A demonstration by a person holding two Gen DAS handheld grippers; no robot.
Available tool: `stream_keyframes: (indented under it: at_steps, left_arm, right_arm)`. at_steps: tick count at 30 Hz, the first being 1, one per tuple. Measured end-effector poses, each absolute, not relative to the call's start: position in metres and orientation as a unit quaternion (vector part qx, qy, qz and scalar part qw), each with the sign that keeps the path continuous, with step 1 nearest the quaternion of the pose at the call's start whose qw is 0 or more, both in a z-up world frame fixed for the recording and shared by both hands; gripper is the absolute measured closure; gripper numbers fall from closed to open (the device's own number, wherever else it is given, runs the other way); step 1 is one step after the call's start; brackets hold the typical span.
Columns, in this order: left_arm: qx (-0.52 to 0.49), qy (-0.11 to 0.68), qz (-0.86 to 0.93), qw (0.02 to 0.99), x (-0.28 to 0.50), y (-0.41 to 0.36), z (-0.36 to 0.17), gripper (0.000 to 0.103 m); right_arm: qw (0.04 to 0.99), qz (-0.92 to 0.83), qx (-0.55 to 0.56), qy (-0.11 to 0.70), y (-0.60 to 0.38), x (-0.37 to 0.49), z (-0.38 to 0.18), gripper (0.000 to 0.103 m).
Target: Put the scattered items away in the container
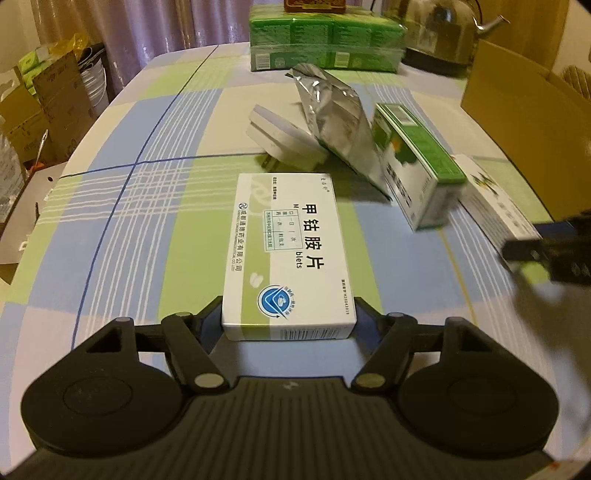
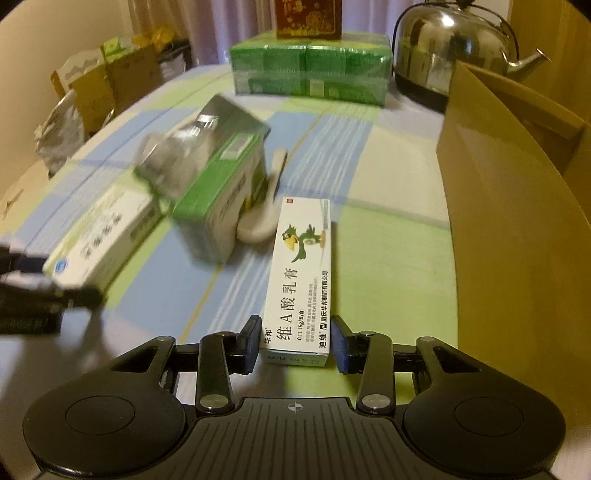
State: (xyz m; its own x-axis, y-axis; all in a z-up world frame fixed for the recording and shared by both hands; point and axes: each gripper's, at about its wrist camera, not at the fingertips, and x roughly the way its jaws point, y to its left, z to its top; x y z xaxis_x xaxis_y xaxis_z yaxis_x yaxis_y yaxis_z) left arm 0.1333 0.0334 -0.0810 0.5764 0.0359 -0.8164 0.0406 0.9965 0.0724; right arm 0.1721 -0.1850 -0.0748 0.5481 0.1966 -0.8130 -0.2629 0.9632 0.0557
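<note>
A white and green tablet box (image 1: 288, 254) lies lengthwise ahead of my left gripper (image 1: 288, 310), whose fingers press on both sides of its near end. My right gripper (image 2: 295, 339) is shut on the near end of a long ointment box with a green bird (image 2: 303, 273). Beyond them lie a green and white box (image 1: 417, 166), a silver foil pouch (image 1: 332, 118) and a white round plug-like device (image 1: 280, 140). The brown cardboard container (image 2: 498, 221) stands open at the right. The bird box (image 1: 495, 199) appears blurred at the right in the left wrist view.
At the table's far end stand a wrapped green tissue pack (image 2: 310, 70) with a red-brown box (image 2: 308, 18) on top and a steel kettle (image 2: 450, 55). Cardboard boxes (image 1: 44, 103) sit on the floor beyond the table's left edge.
</note>
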Motion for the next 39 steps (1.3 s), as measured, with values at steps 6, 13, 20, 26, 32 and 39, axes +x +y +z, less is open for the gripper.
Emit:
stream_keyframes:
  at_steps: [6, 13, 20, 26, 32, 39]
  left_arm:
    - [0.040, 0.477, -0.021, 0.878, 0.092, 0.015, -0.078, 0.036]
    - [0.074, 0.474, -0.030, 0.877, 0.069, -0.003, -0.073, 0.027]
    - [0.076, 0.463, -0.018, 0.883, 0.087, -0.004, -0.071, 0.025]
    - [0.078, 0.464, -0.019, 0.882, 0.098, -0.007, -0.078, 0.025]
    - [0.066, 0.460, -0.017, 0.886, 0.100, -0.004, -0.084, 0.027]
    - [0.062, 0.449, -0.020, 0.891, 0.100, -0.004, -0.086, 0.034]
  right_arm:
    - [0.874, 0.126, -0.034, 0.468, -0.187, 0.112, -0.070, 0.067]
    - [0.878, 0.127, -0.025, 0.461, -0.183, 0.083, -0.063, 0.062]
    - [0.890, 0.126, -0.025, 0.438, -0.181, 0.097, -0.057, 0.058]
    - [0.890, 0.125, -0.020, 0.439, -0.182, 0.114, -0.065, 0.058]
    - [0.885, 0.130, -0.027, 0.445, -0.178, 0.121, -0.074, 0.058]
    - [0.883, 0.125, -0.028, 0.451, -0.178, 0.121, -0.081, 0.059]
